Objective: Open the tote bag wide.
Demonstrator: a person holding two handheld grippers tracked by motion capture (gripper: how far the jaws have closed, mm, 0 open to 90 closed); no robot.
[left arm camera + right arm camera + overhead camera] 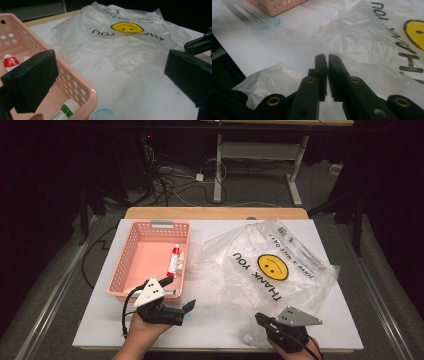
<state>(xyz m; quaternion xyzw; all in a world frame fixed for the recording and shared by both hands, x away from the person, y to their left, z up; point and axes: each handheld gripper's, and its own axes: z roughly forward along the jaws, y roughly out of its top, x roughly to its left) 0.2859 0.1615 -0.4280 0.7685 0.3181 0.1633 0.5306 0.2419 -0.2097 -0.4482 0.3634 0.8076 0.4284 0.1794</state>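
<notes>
A clear plastic bag (235, 275) (120, 55) (362, 40) with a yellow smiley and "THANK YOU" lies spread over the middle and right of the white table. My right gripper (260, 319) (327, 56) is at the bag's near edge, jaws pressed together on the film. One bag corner (269, 80) folds up beside it. My left gripper (177, 294) (110, 65) stands wide open at the near right corner of the pink basket (150, 224) (75, 77), one jaw over the basket and nothing between the jaws. A red-and-white tube (174, 260) (10, 62) lies in the basket.
A white item with a green band (67, 108) also lies in the basket. A blue ring mark (102, 113) (270, 23) is on the white table top (210, 320) near the basket's corner. Cables (170, 185) and desk legs (218, 170) stand on the floor beyond the table.
</notes>
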